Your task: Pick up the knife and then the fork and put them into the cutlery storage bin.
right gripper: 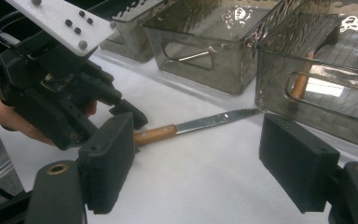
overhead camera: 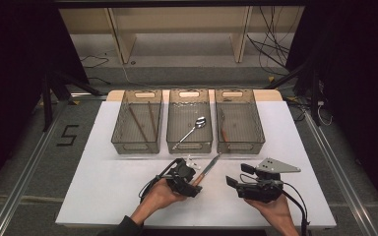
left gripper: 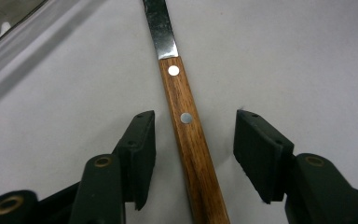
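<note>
High view, left gripper [overhead camera: 193, 172]: held low over the white table [overhead camera: 103, 187], on the wooden handle end of the knife [overhead camera: 206, 168].
High view, knife: lies flat on the table just in front of the middle bin [overhead camera: 189, 120], blade tip toward the right bin [overhead camera: 238, 120].
High view, right gripper [overhead camera: 237, 177]: held in the person's right hand, just beside the knife, apart from it.
High view, bins: three clear bins in a row; a spoon [overhead camera: 191, 131] lies in the middle bin (the left bin [overhead camera: 137, 120] holds thin sticks).
Left gripper view, jaws: about half open, one on each side of the knife handle [left gripper: 193, 140]; a gap shows on both sides, nothing gripped.
Left gripper view, blade: [left gripper: 161, 28] runs straight on away from the jaws.
Right gripper view, jaws: wide apart, nothing between the pads.
Right gripper view, knife: [right gripper: 196, 125] lies on the table beyond the jaws, its handle under the left gripper [right gripper: 126, 114].
</note>
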